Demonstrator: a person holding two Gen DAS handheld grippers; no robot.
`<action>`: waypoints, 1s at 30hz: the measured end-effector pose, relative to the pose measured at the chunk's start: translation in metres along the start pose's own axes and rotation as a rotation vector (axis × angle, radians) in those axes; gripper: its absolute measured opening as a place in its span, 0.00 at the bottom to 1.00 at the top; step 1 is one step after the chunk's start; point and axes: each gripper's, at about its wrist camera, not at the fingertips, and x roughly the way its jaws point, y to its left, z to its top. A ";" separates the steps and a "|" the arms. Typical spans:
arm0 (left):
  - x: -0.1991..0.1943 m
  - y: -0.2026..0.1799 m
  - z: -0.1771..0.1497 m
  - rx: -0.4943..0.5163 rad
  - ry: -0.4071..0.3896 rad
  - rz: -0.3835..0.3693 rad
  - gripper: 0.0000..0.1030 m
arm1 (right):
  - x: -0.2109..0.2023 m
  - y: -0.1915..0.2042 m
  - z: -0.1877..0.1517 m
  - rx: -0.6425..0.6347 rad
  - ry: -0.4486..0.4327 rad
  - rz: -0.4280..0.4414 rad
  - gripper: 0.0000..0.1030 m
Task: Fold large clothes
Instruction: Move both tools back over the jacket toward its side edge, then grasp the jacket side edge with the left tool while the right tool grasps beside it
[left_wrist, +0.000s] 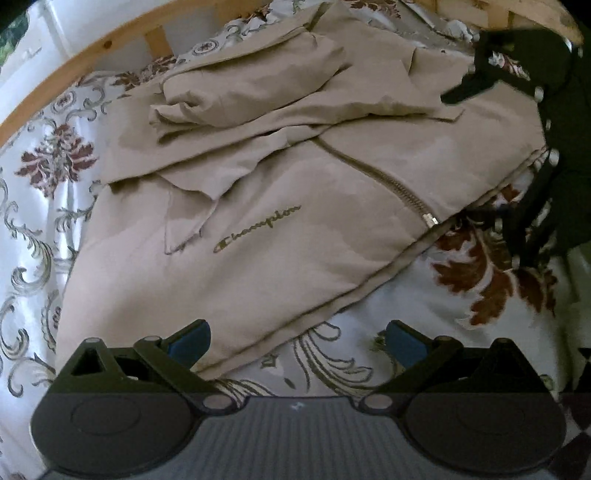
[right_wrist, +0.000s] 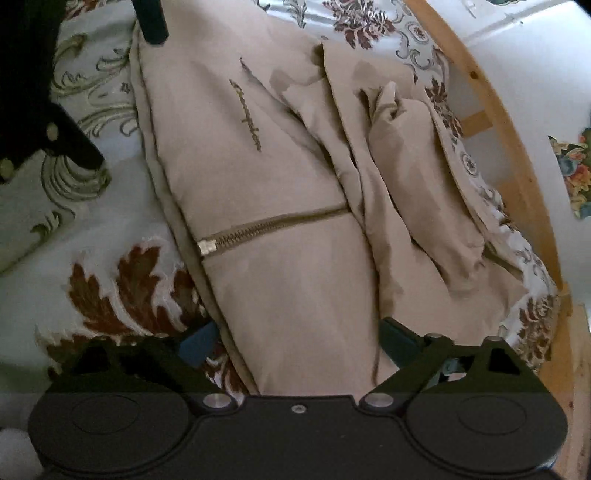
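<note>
Bed: covered by a smooth, faintly glossy white spread woven with grey scrolls and rust-brown leaf motifs; it runs under and ahead of both grippers.
Frame: pale, knotty wooden rail curving along the far edge of the bed, beyond the hoodie from the left gripper and off to the right of the right gripper.
Hoodie: large beige garment of soft, matte fleece, lying flat on the bed straight ahead of the left gripper; its near hem corner reaches the left finger. In the right view it fills the space ahead, the ribbed hem running between the fingers.
Sleeves: folded across the upper body in rumpled, thick layers, on the far side from the left gripper.
Zip: olive-brown toothed line ending in a small silvery metal stop, ahead and a little left of the right gripper.
Logo: olive embroidered script reading Champion, ahead of the left gripper.
Left gripper: black hinged links, blue pads, spread wide, holding nothing.
Right gripper: same build, spread wide over the hem, gripping nothing; blue pads are set either side of the cloth.
</note>
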 end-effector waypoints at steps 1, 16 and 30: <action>0.001 -0.002 0.000 0.019 -0.003 0.012 0.99 | -0.001 -0.004 0.000 0.018 -0.012 -0.008 0.88; 0.017 -0.019 0.000 0.221 -0.039 0.259 0.95 | -0.014 -0.029 -0.003 0.172 -0.124 -0.063 0.88; 0.013 -0.021 0.004 0.220 -0.061 0.287 0.95 | -0.031 0.005 -0.001 -0.077 -0.153 0.064 0.95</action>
